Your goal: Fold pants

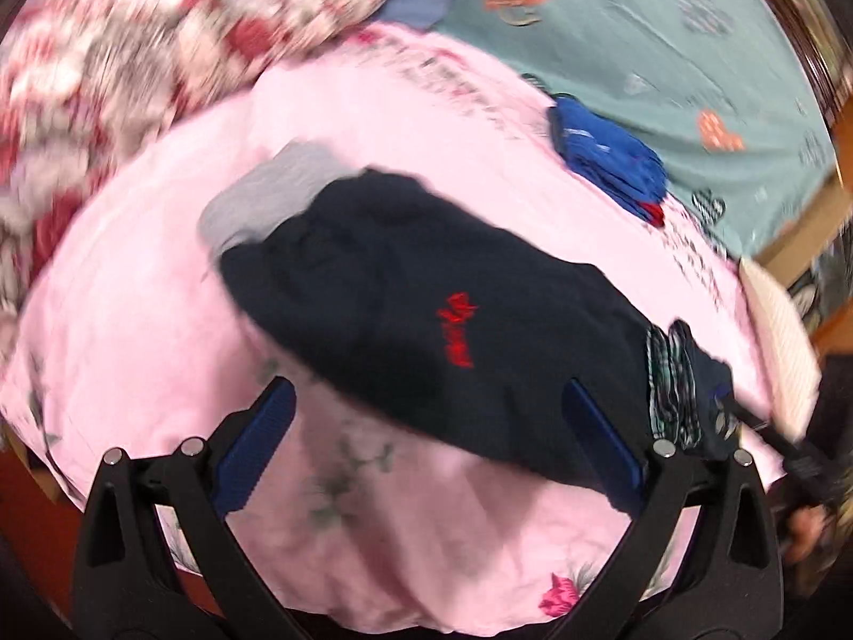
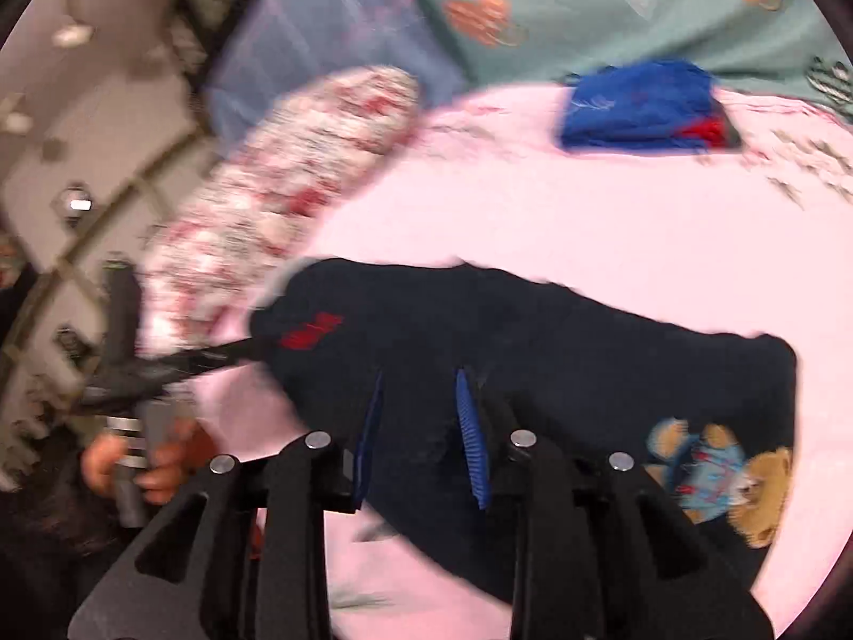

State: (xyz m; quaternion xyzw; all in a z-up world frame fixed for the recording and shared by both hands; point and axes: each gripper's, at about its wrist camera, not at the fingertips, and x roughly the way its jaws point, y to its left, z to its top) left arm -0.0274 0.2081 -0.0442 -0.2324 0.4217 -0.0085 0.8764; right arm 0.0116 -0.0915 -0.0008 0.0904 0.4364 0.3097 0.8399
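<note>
Dark navy pants (image 1: 426, 298) lie bunched on the pink bedsheet (image 1: 160, 320), red logo up, a blue folded garment (image 1: 608, 160) well apart near the teal sheet (image 1: 666, 26). Left gripper (image 1: 426, 437) hovers with jaws spread wide, holding nothing. Right gripper (image 2: 418, 426) has its jaws narrowed around a fold of the pants, though blur hides whether they pinch it.

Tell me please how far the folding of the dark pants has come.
The navy pants already lie on the pink sheet as a short bundle, so at least one fold looks done. In hand: the right gripper seems shut on the cloth, while the left gripper is open above it. Left: releasing and perhaps placing them beside the folded blue garment.
</note>
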